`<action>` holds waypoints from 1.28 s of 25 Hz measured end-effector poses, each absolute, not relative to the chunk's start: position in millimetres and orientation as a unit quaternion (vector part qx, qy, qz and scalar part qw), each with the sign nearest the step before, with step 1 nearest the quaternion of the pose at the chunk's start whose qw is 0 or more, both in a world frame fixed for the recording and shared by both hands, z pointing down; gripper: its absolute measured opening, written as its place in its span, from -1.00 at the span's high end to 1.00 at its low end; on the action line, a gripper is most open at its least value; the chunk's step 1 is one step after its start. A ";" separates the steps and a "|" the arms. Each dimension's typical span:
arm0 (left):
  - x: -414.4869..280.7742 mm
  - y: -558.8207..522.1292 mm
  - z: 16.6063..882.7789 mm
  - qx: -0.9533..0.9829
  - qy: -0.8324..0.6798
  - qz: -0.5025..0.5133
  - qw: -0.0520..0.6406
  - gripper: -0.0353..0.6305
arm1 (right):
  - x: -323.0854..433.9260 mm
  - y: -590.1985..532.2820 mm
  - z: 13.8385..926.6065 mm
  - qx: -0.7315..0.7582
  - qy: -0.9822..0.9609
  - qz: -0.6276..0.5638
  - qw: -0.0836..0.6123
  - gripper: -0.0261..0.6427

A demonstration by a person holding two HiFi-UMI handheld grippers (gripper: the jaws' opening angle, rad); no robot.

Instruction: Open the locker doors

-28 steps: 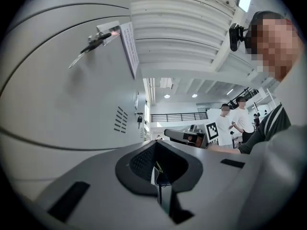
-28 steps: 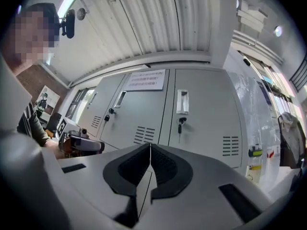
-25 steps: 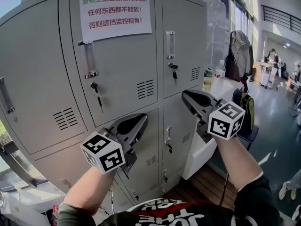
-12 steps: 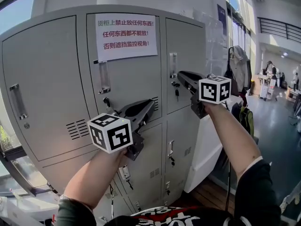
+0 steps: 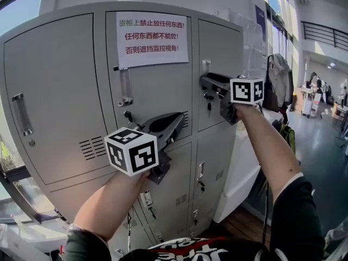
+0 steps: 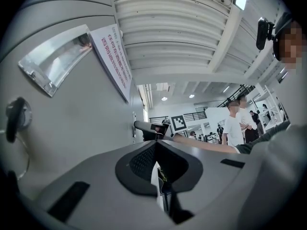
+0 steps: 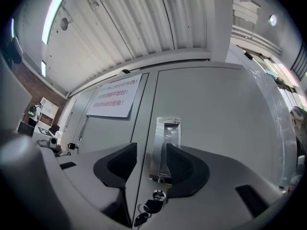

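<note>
Right tongs, just opened, straddled the locker handle, apparently without pressing it; left tongs, at eight o'clock, were closed.

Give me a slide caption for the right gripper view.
Right gripper, jaws just opened, straddling the clear handle of a closed locker door.

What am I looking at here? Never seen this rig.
No robot: a person holds a two-jaw gripper in each hand, each carrying a marker cube. The head view looks from the person's head at grey lockers with a paper notice; the other two cameras ride on the grippers. The left gripper is shut and empty, near the middle door. The right gripper is open: its jaws have just been opening, with a door's clear handle between them, not gripped.
</note>
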State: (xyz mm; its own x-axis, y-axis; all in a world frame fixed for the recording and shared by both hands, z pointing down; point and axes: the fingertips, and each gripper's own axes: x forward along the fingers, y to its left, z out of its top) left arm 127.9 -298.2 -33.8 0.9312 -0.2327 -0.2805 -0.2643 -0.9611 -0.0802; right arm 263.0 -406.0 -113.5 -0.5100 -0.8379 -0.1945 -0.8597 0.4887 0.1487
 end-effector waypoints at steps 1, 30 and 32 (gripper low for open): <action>126.4 -298.9 -33.5 -0.981 0.128 0.136 0.058 0.88 | 260.9 -408.1 -114.5 -0.491 0.863 0.113 0.048 0.34; 126.4 -305.8 -15.4 -0.983 0.124 0.127 0.038 0.88 | 273.3 -374.8 -113.3 -0.534 0.835 0.129 0.008 0.50; 129.0 -304.3 -14.7 -0.984 0.120 0.126 0.038 0.88 | 275.8 -370.6 -112.7 -0.537 0.834 0.127 0.009 0.50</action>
State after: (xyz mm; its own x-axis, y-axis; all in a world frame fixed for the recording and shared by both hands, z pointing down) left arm 129.0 -304.3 -14.7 0.9391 -0.2271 -0.2578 -0.2465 -0.9681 -0.0451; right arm 275.8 -370.6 -112.7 -0.4232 -0.8932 -0.1522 -0.8979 0.3909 0.2024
